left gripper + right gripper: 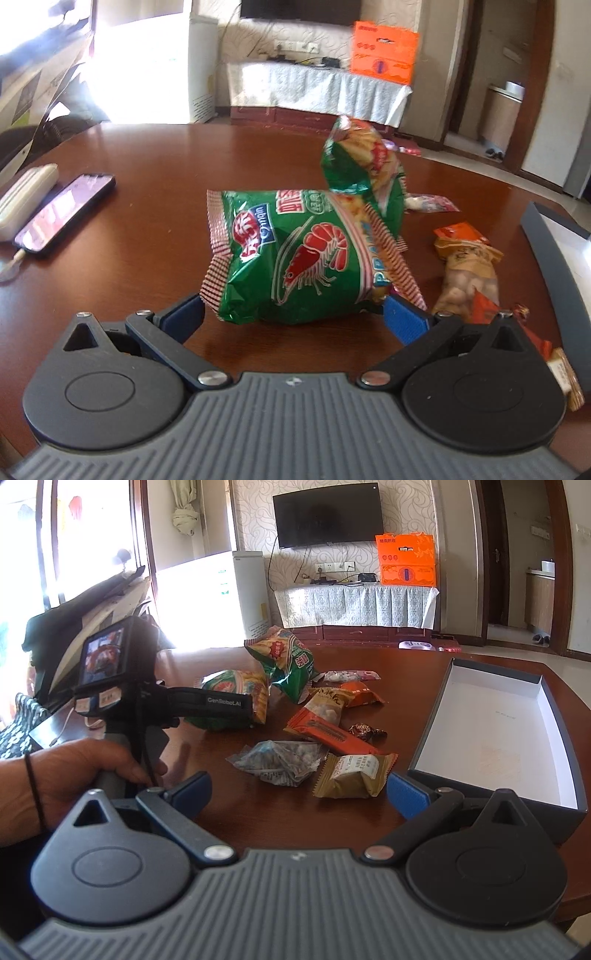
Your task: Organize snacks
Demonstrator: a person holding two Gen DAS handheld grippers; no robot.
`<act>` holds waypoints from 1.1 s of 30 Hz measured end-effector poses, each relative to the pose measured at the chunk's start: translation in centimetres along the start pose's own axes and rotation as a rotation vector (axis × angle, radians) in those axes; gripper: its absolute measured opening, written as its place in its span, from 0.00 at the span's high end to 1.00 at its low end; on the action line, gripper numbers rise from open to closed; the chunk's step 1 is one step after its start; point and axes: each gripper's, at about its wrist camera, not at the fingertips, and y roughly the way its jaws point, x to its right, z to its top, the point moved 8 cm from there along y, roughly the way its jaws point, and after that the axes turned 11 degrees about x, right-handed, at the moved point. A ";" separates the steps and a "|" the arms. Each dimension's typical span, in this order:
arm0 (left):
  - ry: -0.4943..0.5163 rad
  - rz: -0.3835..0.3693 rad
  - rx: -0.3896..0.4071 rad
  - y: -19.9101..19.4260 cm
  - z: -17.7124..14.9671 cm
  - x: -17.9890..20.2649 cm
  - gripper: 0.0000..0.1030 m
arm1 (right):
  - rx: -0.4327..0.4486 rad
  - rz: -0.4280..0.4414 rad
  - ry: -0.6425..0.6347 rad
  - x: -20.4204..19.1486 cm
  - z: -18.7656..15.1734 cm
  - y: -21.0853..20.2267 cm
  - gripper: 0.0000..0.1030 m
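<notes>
A green prawn-cracker bag lies on the brown table, between the wide-open fingers of my left gripper; whether the fingers touch it is unclear. It also shows in the right wrist view, partly behind the left gripper's body. A second green bag stands tilted behind it. My right gripper is open and empty, just short of a tan wrapped cake and a clear packet. Orange wrappers and a small candy lie beyond.
An open dark box with a white inside stands at the table's right. A phone and a white case lie at the left. A TV, a cloth-covered cabinet and an orange box are at the far wall.
</notes>
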 end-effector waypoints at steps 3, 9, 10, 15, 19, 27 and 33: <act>0.019 -0.067 0.021 -1.6 0.0 1.1 0.00 | -0.013 0.012 -0.009 -0.3 -0.3 0.5 0.00; 0.123 -0.120 0.055 -2.8 -0.2 3.4 0.00 | -0.089 0.058 -0.048 -0.3 -1.2 4.0 0.00; 0.131 -0.124 0.058 -2.9 -0.3 3.7 0.00 | -0.099 0.066 -0.046 -0.1 -1.3 4.6 0.00; 0.159 -0.131 0.057 -2.8 -0.7 4.3 0.00 | -0.141 -0.009 -0.033 2.6 -1.6 6.8 0.01; 0.144 -0.113 0.043 -2.2 -0.6 3.6 0.00 | -0.130 -0.102 0.027 5.4 -1.3 6.8 0.01; 0.102 0.012 0.037 -1.6 -0.1 0.0 0.00 | -0.142 -0.108 0.040 6.0 -2.0 6.0 0.01; 0.228 -0.166 0.195 -5.8 0.9 3.1 0.00 | -0.197 -0.106 0.027 5.6 -2.8 6.6 0.01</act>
